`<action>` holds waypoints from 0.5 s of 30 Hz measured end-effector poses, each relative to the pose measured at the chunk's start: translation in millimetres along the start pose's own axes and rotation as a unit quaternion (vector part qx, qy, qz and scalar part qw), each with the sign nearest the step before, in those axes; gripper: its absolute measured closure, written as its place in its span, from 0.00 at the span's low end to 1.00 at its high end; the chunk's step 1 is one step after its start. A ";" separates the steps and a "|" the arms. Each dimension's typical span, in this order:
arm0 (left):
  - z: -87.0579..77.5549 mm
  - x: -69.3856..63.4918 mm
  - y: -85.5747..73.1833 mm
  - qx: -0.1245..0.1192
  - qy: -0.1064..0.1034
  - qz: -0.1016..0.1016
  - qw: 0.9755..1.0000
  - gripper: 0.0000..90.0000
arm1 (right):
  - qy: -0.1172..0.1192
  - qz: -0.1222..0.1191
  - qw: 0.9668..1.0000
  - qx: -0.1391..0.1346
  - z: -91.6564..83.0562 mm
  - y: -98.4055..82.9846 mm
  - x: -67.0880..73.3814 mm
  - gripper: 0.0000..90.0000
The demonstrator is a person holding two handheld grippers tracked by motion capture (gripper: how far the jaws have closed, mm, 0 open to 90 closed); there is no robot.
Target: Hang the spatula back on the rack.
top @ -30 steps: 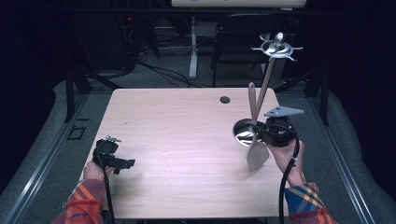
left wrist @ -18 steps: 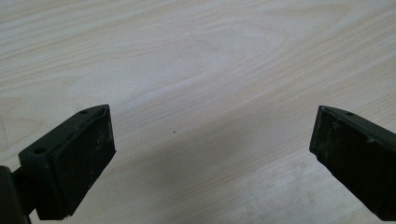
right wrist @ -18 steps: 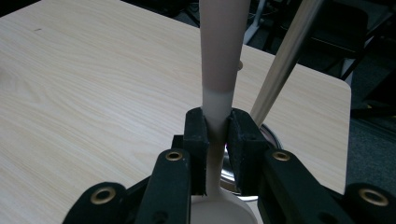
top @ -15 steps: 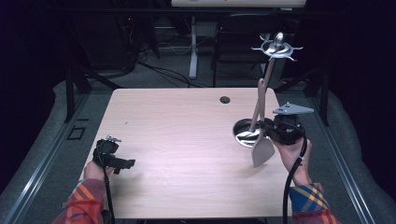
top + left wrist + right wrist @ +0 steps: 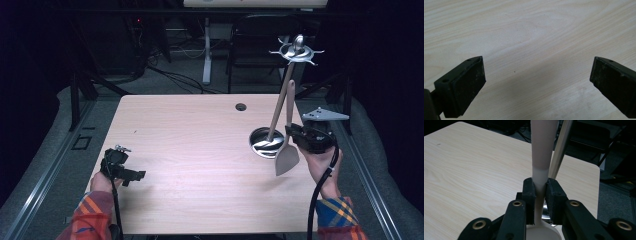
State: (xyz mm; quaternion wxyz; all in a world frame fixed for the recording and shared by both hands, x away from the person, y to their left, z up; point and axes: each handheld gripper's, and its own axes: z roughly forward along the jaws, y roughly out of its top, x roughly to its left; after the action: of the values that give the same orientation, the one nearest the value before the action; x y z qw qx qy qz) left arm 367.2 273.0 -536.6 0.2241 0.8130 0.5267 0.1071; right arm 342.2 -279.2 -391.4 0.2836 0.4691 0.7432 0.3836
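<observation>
Right hand-held gripper [image 5: 540, 192] clamps an unmarked beige spatula [image 5: 541, 152]

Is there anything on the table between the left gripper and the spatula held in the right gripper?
No. In the high view, bare wooden table stretches between the left gripper and the spatula; the stand sits just behind the spatula.

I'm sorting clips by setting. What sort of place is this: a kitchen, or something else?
Probably a lab or recording room, not a kitchen: a bare wooden table stands in a dark room, with cables on the floor behind it, and handheld grippers do the work, the right gripper clamping a spatula beside a utensil stand.
</observation>
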 end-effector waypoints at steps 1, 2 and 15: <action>0.0 0.0 0.0 0.000 0.000 0.000 1.000 0.00 | 0.000 0.000 1.000 0.000 0.0 0.0 0.0 0.87; 0.9 -0.8 0.1 0.002 -0.001 0.000 1.000 0.00 | -0.005 0.001 1.000 0.001 -1.4 0.6 -1.9 0.87; 2.1 -3.3 1.2 0.007 -0.002 0.006 1.000 0.00 | -0.017 0.015 1.000 -0.018 -12.3 4.9 -14.4 0.87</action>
State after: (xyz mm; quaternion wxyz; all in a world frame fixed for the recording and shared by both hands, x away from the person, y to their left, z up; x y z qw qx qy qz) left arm 367.6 269.1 -537.7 0.2186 0.8180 0.5221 0.1025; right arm 340.7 -294.7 -379.7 0.2986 0.4811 0.7246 0.3929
